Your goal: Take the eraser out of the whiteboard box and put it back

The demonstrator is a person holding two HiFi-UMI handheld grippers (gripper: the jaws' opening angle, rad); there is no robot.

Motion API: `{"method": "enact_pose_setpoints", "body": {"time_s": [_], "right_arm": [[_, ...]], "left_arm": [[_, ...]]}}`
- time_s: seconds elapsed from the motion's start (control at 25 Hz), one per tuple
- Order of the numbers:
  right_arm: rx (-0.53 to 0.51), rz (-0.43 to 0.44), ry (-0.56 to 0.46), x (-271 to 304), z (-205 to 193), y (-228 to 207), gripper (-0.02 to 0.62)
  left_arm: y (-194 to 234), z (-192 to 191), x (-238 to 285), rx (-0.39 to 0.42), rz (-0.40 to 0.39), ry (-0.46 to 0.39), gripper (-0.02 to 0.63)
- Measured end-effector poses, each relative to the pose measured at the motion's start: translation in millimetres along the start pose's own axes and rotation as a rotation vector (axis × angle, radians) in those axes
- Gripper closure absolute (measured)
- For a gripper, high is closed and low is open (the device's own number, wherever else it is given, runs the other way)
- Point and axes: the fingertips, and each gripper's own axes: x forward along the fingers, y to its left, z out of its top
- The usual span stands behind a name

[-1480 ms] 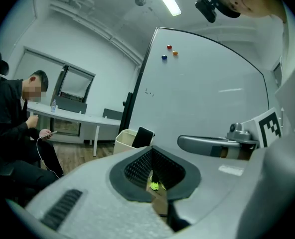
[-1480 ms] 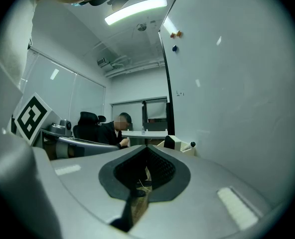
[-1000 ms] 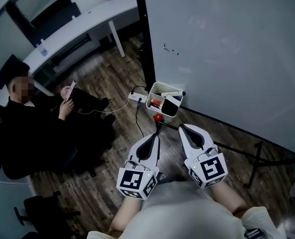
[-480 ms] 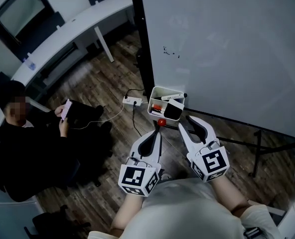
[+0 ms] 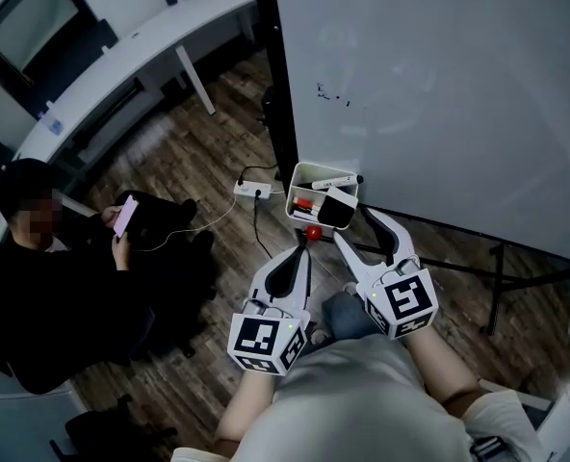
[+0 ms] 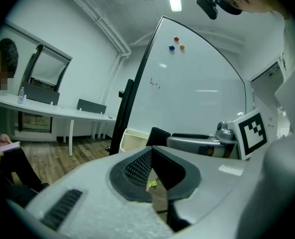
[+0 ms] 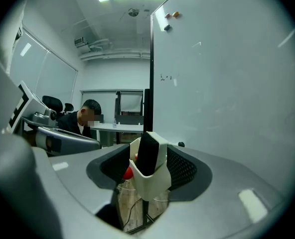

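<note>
Eraser (image 7: 148,153) lower half was hidden inside whiteboard box (image 7: 150,183) at the whiteboard's (image 5: 439,85) bottom-left corner; red item beside it unidentifiable. Right claw (image 5: 351,223) had just been opening: jaws spread, eraser in line between them, ungripped. Left claw (image 5: 304,248) pressed together.

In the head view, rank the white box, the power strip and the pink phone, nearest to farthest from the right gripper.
The right gripper has just been opening its jaws, gripping nothing.
1. White box, just ahead.
2. Power strip, on the floor, further left.
3. Pink phone, far left.
</note>
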Motion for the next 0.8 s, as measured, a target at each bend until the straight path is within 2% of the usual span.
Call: {"method": "enact_pose_setpoints", "body": {"time_s": [0.28, 0.8], "right_arm": [[0.002, -0.004, 0.005, 14, -1, -11, 0.36], [-0.001, 0.041, 0.011, 30, -6, -15, 0.36]], "left_arm": [[9, 3, 11, -0.001, 0.014, 0.0, 0.601], [27, 8, 33, -0.006, 0.038, -0.003, 0.601]]}}
